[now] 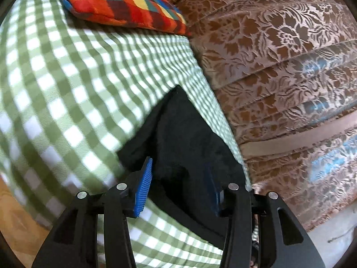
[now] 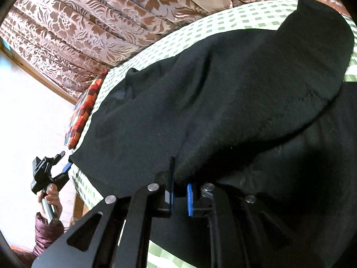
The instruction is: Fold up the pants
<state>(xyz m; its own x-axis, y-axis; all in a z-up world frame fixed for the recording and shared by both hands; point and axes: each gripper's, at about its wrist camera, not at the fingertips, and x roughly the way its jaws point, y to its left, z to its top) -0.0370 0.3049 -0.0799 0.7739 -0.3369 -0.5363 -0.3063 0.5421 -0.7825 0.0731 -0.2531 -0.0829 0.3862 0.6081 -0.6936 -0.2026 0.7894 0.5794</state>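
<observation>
Black pants [image 2: 223, 102] lie on a green-and-white checked sheet [image 2: 156, 42]. In the left wrist view one end of the pants [image 1: 185, 138] reaches between the fingers of my left gripper [image 1: 180, 187], whose blue pads stand wide apart; it is open around the cloth. In the right wrist view my right gripper [image 2: 180, 197] has its jaws nearly together at a raised edge of the pants, and the cloth lifts in a fold above it. The left gripper [image 2: 64, 169] also shows there at the pants' far end, held by a hand.
A multicoloured checked cushion [image 1: 120, 2] lies at the head of the checked sheet [image 1: 67, 78]. Brown floral curtains [image 1: 279, 55] hang close along the bed's far side. A wooden bed edge [image 1: 13, 212] shows at lower left.
</observation>
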